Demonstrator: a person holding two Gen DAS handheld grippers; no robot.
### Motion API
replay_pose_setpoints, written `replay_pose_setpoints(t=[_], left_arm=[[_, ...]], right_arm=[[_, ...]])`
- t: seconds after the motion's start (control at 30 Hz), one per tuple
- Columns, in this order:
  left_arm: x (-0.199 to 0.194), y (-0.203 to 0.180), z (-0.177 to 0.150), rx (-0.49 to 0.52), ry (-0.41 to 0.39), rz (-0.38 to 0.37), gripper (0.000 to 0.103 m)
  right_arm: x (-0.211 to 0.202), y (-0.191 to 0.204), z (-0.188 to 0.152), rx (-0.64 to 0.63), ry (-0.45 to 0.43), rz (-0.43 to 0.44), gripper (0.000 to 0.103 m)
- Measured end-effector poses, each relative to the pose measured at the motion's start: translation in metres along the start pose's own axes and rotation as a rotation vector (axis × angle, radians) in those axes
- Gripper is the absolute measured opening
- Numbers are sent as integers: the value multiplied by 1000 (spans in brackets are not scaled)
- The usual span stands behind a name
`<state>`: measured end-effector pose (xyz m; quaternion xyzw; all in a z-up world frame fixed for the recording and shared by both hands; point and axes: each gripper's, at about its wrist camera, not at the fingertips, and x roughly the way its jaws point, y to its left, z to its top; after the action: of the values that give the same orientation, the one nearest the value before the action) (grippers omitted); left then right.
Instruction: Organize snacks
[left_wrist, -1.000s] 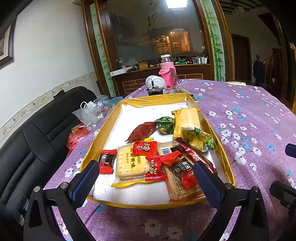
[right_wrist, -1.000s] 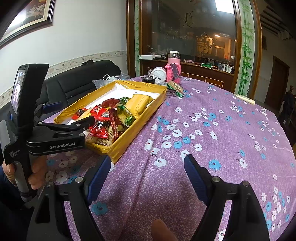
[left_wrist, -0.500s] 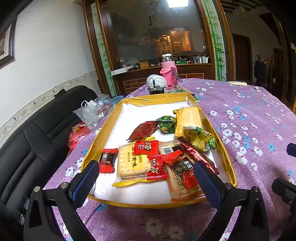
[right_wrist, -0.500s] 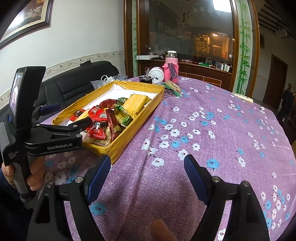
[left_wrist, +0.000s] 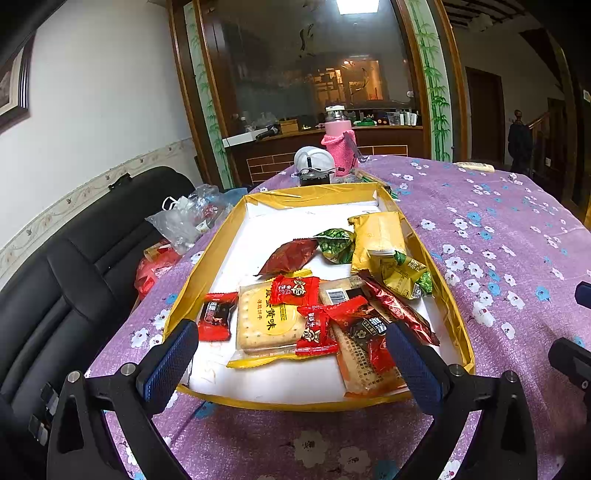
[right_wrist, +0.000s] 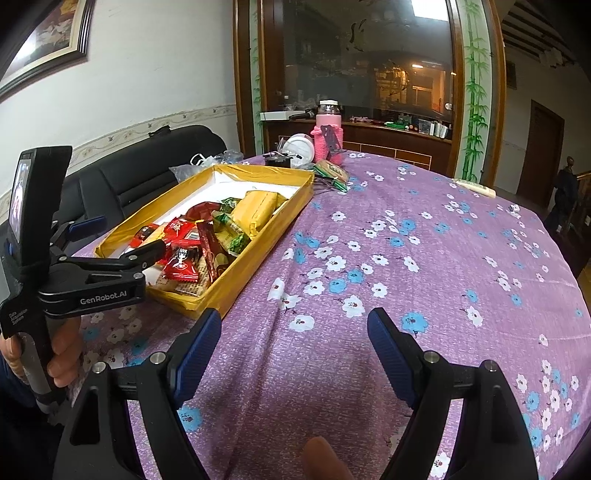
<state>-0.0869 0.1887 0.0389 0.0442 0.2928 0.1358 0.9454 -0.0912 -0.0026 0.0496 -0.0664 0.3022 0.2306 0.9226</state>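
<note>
A ceiling light (left_wrist: 356, 5) is glaring white at the top of both views, and its soft light is falling evenly, leaving only faint shadows. Fisheye distortion is bending the wall (right_wrist: 155, 66) lines, and the corners are darkening to black. The snack wrappers (left_wrist: 310, 317) are glinting, and focus is staying fairly sharp throughout.

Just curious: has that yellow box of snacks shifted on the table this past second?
No. The yellow box keeps its place beside the pink bottle.

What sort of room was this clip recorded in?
Probably a home dining or living room: a round table under a purple floral cloth, a black sofa beside it, and a wood-framed glass partition behind.
</note>
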Motion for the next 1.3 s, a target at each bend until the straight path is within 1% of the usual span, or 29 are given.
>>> replay_pose_setpoints(t=[0.4, 0.8, 0.97, 1.07, 1.2, 1.3], left_arm=[[3, 3, 1, -11, 17, -3, 102], [4, 3, 3, -14, 39, -3, 102], [2, 1, 5, -19, 47, 3, 102], [-5, -3, 10, -17, 34, 2, 102], [-19, -22, 26, 19, -9, -27, 102], [-26, -41, 34, 44, -17, -79, 102]], right_arm=[[-13, 0, -1, -5, -25, -34, 81], [-27, -12, -3, 17, -51, -59, 81], [-36, -26, -6, 35, -60, -90, 81], [-41, -37, -9, 55, -64, -116, 81], [-47, -56, -13, 103, -69, -154, 81], [-53, -70, -17, 141, -73, -179, 81]])
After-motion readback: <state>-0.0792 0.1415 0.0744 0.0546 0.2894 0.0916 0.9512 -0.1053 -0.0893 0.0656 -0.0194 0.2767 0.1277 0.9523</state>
